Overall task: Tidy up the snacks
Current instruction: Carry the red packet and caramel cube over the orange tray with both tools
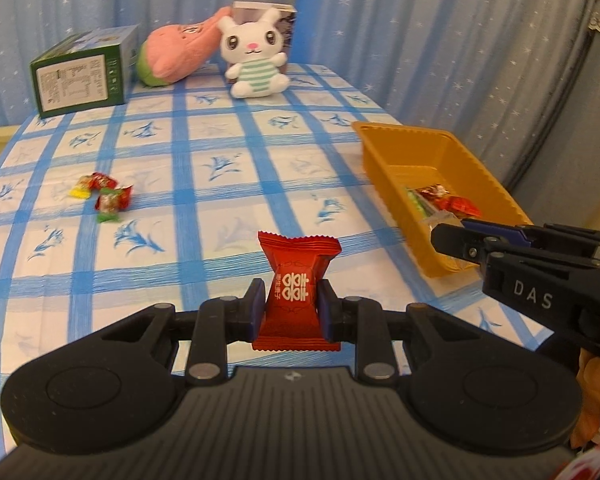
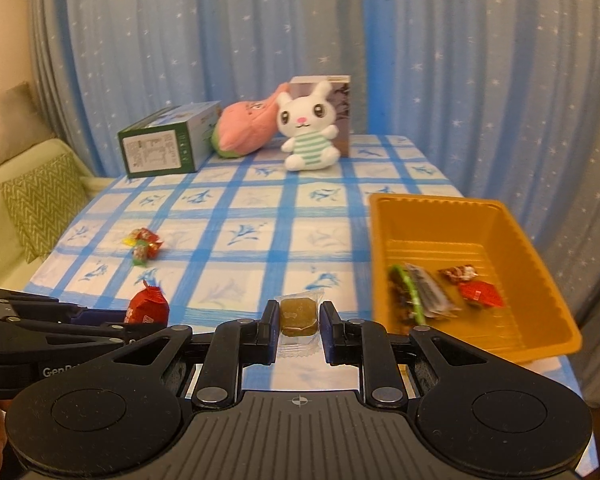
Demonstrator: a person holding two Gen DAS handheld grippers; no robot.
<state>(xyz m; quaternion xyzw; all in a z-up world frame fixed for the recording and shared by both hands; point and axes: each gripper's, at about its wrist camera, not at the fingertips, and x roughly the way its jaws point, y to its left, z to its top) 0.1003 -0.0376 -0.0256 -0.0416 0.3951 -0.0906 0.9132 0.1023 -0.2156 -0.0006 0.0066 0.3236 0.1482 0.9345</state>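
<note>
Right gripper (image 2: 299, 322): clenched on a clear-wrapped brown candy (image 2: 298, 315), held upright between the pads above the checked tablecloth (image 2: 236, 216). The orange tray (image 2: 432, 204) lies just ahead and to this gripper's right, its long axis running away from the camera, several wrapped snacks already at its near end. Left gripper (image 1: 288, 306): clenched on a red wrapped candy (image 1: 298, 280); tray (image 1: 384, 132) stands farther to its right, beyond the right gripper, so the right hand judges nearer for the drop; two loose candies (image 1: 104, 196) remain far left.
</note>
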